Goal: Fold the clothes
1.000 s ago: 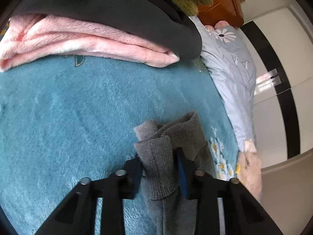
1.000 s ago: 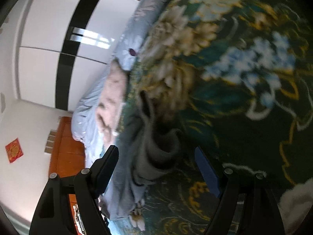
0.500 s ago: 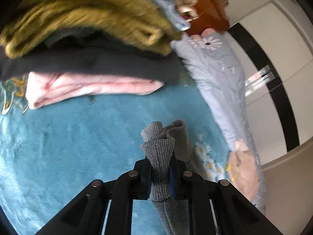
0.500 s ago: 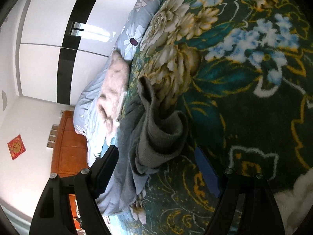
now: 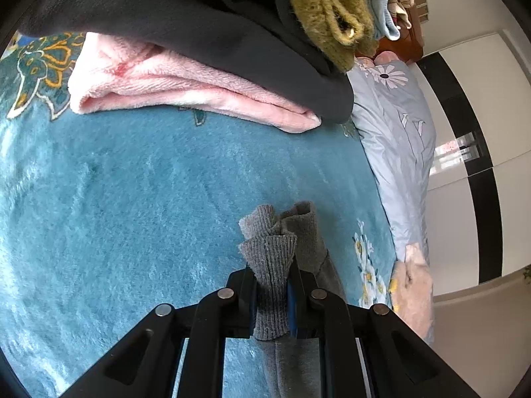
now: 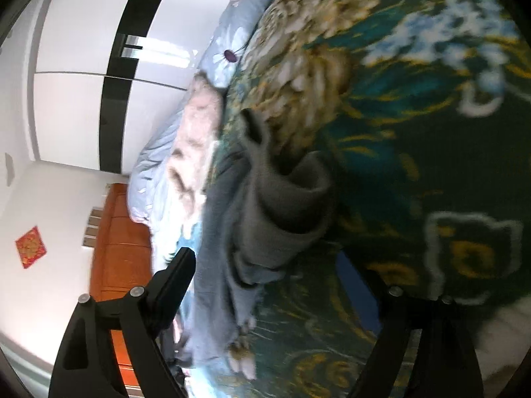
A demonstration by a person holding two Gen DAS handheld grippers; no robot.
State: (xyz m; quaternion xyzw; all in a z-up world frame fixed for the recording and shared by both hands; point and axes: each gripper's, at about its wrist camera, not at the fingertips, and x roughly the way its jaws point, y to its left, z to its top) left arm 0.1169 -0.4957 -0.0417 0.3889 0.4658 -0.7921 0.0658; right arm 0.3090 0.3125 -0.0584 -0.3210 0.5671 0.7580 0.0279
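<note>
A grey knitted garment lies on the teal flowered blanket. My left gripper is shut on its ribbed cuff, which bunches up between the pads. In the right wrist view the same grey garment lies crumpled ahead of my right gripper. Its jaws are opening wide, with a fold of the cloth lying between them but not pressed by either finger. That view is blurred.
A stack of folded clothes sits at the back: a pink fleece, a black piece, an olive knit. A pale blue flowered duvet runs along the right. White wardrobe doors and a wooden headboard stand beyond.
The left gripper has closed on the grey cuff and carried it toward the stack of clothes. The right gripper has drawn nearer the grey garment, its jaws a little wider.
</note>
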